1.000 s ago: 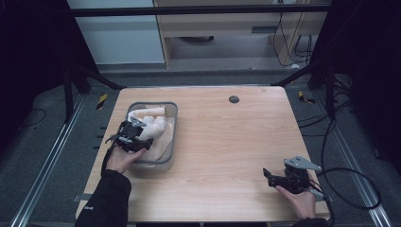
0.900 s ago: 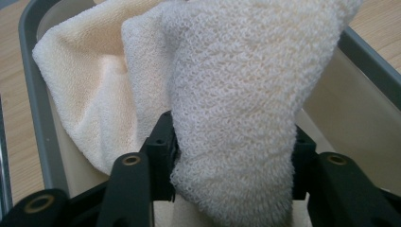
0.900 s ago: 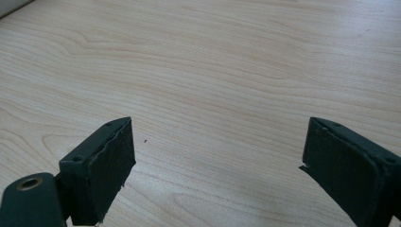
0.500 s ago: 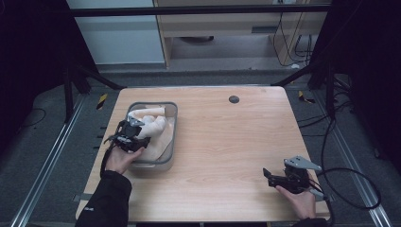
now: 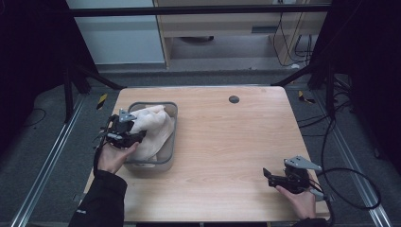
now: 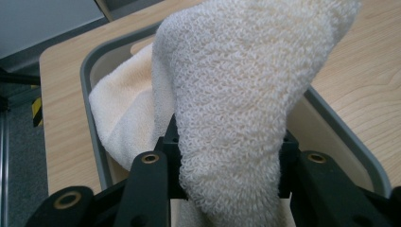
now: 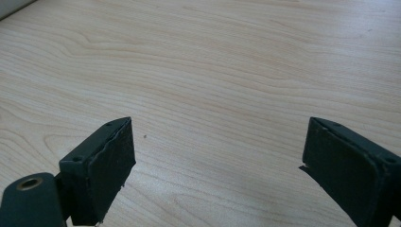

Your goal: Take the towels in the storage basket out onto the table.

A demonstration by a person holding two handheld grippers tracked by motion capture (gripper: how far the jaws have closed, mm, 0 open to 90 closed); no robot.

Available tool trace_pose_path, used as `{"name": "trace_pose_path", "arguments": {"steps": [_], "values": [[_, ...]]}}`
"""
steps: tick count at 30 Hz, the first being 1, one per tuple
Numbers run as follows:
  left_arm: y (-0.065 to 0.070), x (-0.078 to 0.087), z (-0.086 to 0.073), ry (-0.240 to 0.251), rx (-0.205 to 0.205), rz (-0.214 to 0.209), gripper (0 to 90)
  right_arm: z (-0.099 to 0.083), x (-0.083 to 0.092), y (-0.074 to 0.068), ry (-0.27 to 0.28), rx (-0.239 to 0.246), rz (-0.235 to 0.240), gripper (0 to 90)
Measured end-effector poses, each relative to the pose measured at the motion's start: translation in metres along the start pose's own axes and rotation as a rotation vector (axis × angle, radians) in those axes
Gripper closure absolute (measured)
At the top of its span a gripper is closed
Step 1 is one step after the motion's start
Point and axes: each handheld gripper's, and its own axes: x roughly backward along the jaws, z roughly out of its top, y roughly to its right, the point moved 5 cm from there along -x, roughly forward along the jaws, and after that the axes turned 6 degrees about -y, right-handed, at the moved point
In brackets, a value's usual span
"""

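Towel (image 6: 227,94) is pinched between my left gripper (image 5: 126,137) jaws, which just closed on it, rest draped in the grey bin (image 5: 170,156) below. Lifting out remains. Right gripper (image 7: 217,165) jaws gape over bare surface (image 5: 227,142).

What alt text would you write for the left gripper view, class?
A cream towel fills the middle of the picture, clamped in the left claw, whose black jaws rise from the bottom edge. Behind it, the rest of the towel lies in a grey bin on a wooden table.
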Motion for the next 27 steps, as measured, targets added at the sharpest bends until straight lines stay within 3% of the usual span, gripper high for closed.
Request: {"name": "trace_pose_path", "arguments": {"steps": [10,22,27], "values": [[0.002,0.028,0.015,0.042,-0.037,0.001,60.9,0.0,0.0,0.0,0.001,0.001,0.0,10.0],[-0.005,0.06,0.029,0.101,-0.032,-0.001,61.1,0.001,0.001,-0.001,0.003,-0.004,0.007,10.0],[-0.004,0.065,0.031,0.111,-0.035,-0.012,61.1,0.001,0.001,-0.001,0.003,-0.002,0.006,10.0]]}}
